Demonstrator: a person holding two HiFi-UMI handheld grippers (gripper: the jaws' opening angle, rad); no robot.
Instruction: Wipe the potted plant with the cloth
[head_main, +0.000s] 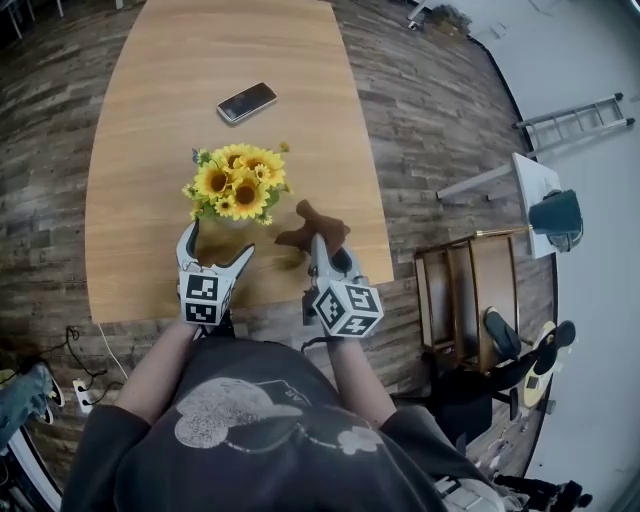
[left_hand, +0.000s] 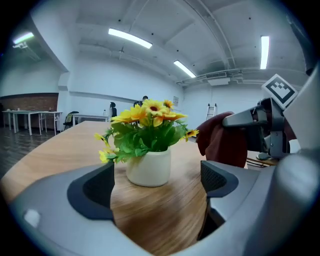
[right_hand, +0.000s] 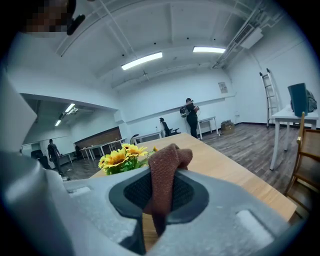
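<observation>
The potted plant (head_main: 238, 185), yellow sunflowers in a white pot, stands towards the near edge of the desk (head_main: 140, 120), just ahead of my left gripper (head_main: 218, 241), whose jaws are spread wide and empty. My right gripper (head_main: 318, 248) is clamped on the brown cloth (head_main: 315, 224) just right of the flowers, so I judge this the approach: next, steady the pot and bring the cloth onto the leaves. The smartphone (head_main: 247, 102) lies well apart, but the desk's near and right edges are close.
</observation>
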